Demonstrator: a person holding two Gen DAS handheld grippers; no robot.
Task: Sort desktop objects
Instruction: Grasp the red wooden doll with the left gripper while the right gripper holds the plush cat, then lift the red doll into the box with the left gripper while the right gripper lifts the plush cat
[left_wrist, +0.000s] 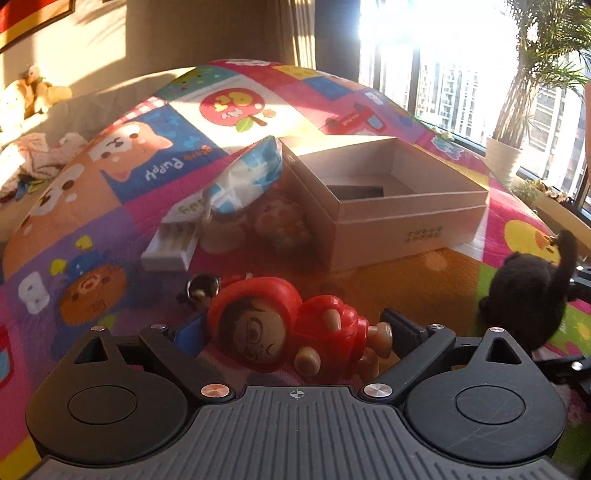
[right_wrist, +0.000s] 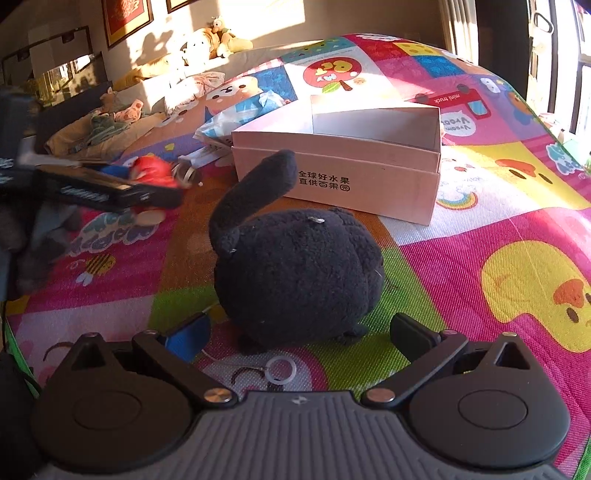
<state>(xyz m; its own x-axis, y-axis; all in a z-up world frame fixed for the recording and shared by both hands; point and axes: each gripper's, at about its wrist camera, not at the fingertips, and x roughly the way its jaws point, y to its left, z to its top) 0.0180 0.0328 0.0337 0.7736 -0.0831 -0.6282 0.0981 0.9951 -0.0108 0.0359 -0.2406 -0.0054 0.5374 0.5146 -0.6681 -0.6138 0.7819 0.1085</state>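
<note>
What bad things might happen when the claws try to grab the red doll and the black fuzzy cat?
The red doll lies sideways between the open left gripper, so its round head might slip out when squeezed. The black plush cat looks about as wide as the open right gripper, so the grip may be poor. Its loose ring could snag.

The box's (left_wrist: 388, 206) far inside is washed out by glare. The pouch (left_wrist: 243, 177) covers part of the charger (left_wrist: 171, 243). The left gripper (right_wrist: 122, 192) is blurred and hides most of the doll (right_wrist: 153, 170).
</note>
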